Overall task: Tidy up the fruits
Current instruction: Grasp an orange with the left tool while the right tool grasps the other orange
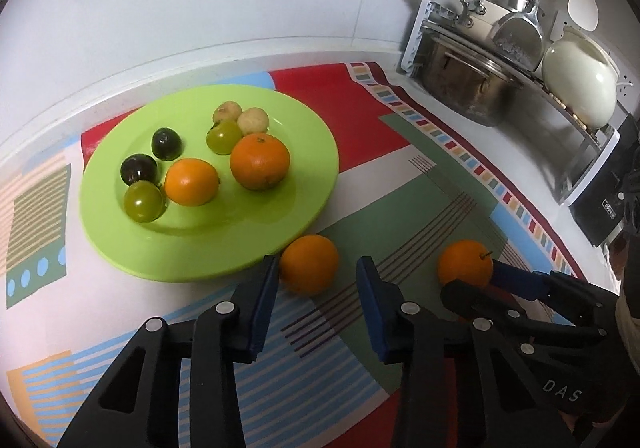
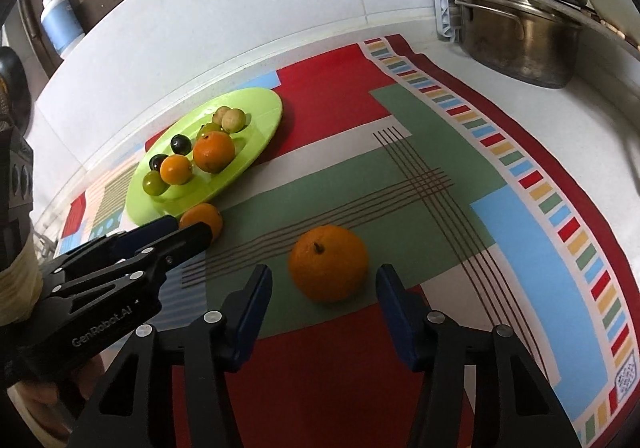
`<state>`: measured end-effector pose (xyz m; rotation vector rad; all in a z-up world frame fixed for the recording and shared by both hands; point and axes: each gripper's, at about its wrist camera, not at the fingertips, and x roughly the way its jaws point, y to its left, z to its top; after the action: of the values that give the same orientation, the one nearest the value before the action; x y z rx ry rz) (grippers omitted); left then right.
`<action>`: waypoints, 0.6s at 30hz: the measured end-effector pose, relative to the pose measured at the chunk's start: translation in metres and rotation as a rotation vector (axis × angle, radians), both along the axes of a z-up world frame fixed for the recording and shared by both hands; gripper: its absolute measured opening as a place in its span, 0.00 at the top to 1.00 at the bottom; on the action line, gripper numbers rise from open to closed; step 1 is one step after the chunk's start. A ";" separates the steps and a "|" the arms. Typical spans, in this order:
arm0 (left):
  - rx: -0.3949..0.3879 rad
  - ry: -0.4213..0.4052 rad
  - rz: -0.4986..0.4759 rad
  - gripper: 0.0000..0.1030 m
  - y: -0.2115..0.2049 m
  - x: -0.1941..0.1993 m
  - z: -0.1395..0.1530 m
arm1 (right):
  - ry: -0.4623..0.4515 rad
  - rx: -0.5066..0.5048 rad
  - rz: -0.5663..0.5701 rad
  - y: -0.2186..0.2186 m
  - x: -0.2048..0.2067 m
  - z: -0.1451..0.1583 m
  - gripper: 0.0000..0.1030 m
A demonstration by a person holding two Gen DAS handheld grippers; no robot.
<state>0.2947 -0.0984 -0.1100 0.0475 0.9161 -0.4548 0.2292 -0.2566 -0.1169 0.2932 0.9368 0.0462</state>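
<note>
Two oranges lay off the green plate [image 1: 120, 232] on the worktop, so each hand went for one. The left tongs [image 1: 316, 272] stood spread around the orange beside the plate [image 1: 309, 263], pads not visibly pressing. The right tongs [image 2: 324, 284] were likewise spread, bracketing the stemmed orange [image 2: 328, 268]. Neither looked gripped yet.

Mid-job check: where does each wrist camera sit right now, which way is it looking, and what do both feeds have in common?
Left wrist: on the left gripper, angled down at the orange between its open jaws beside the green plate; the right gripper enters at right.
Right wrist: on the right gripper, angled down at the stemmed orange between its open jaws; the left gripper and a hand show at left.
Shared: plate, both oranges, patterned cloth, steel pot.
</note>
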 end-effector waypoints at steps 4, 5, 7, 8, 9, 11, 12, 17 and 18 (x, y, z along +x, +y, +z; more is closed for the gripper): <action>0.002 0.001 0.001 0.62 -0.002 0.001 0.000 | 0.006 0.010 -0.003 -0.001 0.002 -0.001 0.50; 0.009 0.005 0.001 0.62 -0.003 0.001 -0.001 | 0.007 0.011 -0.002 -0.001 0.002 -0.002 0.50; 0.017 0.015 0.006 0.62 -0.003 0.002 -0.003 | 0.008 0.013 -0.002 -0.001 0.003 -0.002 0.51; 0.014 0.025 0.006 0.62 -0.003 0.002 -0.005 | 0.007 0.010 -0.002 0.000 0.004 -0.002 0.52; 0.008 0.033 0.006 0.62 -0.002 0.004 -0.006 | 0.006 0.005 -0.001 0.000 0.004 -0.002 0.52; 0.009 0.040 0.000 0.63 -0.004 0.006 -0.008 | 0.006 -0.003 0.001 0.001 0.005 -0.002 0.53; 0.006 0.042 -0.001 0.63 -0.005 0.007 -0.008 | 0.005 -0.006 0.001 0.002 0.005 -0.003 0.53; 0.012 0.035 -0.014 0.67 -0.007 0.009 -0.009 | 0.000 -0.014 -0.001 0.001 0.006 -0.003 0.59; 0.012 0.029 -0.019 0.67 -0.007 0.007 -0.008 | -0.001 -0.010 -0.002 0.001 0.006 -0.003 0.59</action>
<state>0.3017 -0.1050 -0.1183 0.0609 0.9479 -0.4683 0.2347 -0.2561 -0.1201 0.2851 0.9358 0.0394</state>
